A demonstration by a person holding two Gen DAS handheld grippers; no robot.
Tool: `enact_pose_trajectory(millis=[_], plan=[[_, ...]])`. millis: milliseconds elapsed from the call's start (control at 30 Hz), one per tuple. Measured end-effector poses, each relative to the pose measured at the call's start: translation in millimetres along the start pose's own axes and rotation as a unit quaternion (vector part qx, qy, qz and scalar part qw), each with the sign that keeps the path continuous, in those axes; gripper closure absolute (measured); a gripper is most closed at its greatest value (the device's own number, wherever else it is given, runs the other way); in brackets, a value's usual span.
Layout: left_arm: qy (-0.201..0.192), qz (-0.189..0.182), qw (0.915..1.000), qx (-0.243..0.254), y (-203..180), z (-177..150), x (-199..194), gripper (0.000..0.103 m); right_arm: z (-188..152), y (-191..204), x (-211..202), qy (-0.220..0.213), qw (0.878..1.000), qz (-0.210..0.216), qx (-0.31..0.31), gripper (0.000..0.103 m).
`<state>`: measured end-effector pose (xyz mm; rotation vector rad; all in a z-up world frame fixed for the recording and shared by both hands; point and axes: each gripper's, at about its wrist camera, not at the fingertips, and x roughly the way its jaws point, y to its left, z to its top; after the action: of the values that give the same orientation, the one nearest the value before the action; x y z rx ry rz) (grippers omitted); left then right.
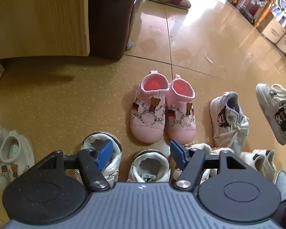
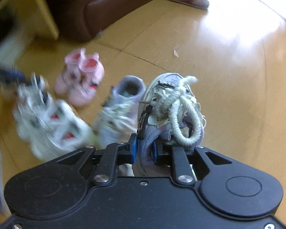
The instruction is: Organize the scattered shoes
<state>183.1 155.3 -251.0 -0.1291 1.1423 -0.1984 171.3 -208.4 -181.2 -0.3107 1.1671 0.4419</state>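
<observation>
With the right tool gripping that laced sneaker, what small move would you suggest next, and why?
Probably carry the laced sneaker leftward and set it beside its mate on the floor. The right tool is shut on its collar, the matching grey-white shoe stands alone just left, and the pink pair already sits together.

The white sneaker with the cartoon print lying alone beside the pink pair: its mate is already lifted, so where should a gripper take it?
Grip the white sneaker at its heel collar, coming from above: the opening faces up, giving a thin rim to pinch.
</observation>
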Motion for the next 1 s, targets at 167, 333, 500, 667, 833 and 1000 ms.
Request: enact_pose_trajectory(millis=[167,333,500,667,833,1000], plan=[[0.001,-0.01,0.9999,-0.008,-4,6,4,0.037,0,1,26,0.049,0.977,0.007,-0.206,0.086],[0.009,-0.02,0.9994,-0.025,-2,11,9,0.037,-17,1,63,0.09,0.929,0.006,-0.359,0.08],[-0.002,-0.014,0.9993,-0.036,-17,20,-10,0.024,-11,-37,85,0.117,0.954,-0.059,-0.271,0.049],[-0.024,-0.034,0.9977,-0.054,-37,34,-47,0.024,-12,-90,50,0.05,0.997,0.004,0.06,0.045],[-0.062,-0.038,0.9956,-0.06,-63,61,-109,0.024,-77,-143,37,-0.009,0.878,0.042,0.477,0.044],[-0.069,-0.007,0.9972,-0.026,-76,73,-159,0.024,-132,-141,54,-0.022,0.753,0.061,0.654,0.044]])
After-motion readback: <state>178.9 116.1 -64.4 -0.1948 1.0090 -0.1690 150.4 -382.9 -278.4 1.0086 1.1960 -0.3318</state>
